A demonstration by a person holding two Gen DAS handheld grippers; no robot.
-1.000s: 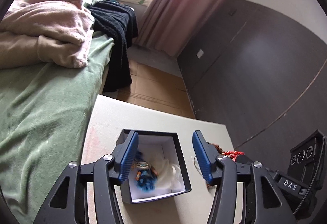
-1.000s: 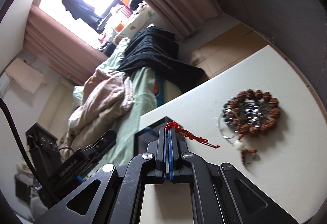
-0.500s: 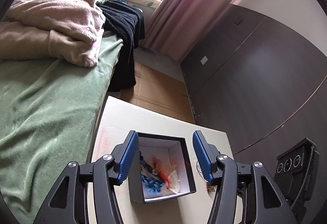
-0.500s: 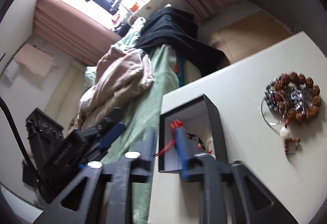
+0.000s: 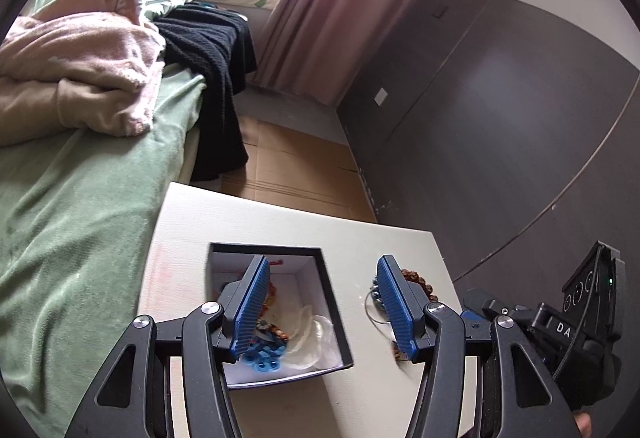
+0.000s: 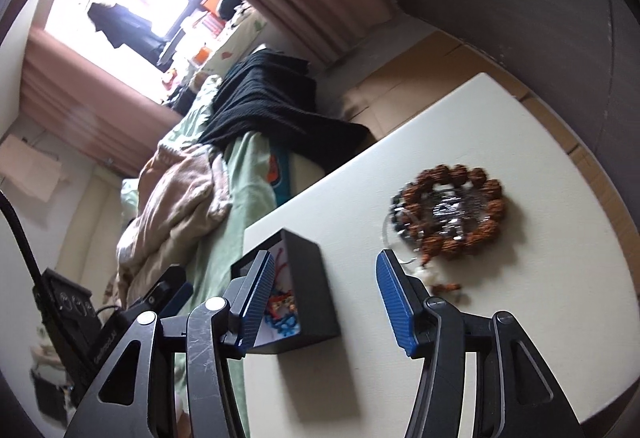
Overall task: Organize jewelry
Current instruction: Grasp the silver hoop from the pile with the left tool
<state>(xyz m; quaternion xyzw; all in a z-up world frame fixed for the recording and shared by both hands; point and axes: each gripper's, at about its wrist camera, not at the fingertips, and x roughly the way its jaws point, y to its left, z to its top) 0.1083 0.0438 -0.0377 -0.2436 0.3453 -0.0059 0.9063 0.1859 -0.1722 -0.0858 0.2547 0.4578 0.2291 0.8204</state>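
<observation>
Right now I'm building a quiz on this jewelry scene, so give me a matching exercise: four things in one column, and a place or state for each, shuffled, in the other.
Things:
1. brown beaded bracelet
2. blue beaded piece
3. black knitted garment
4. right claw

Places or states:
A. inside the black square box
B. draped over the green-covered bed
C. open, holding nothing
D. on the white table, outside the box

Pairs: 1-D, 2-A, 3-B, 4-C
</observation>
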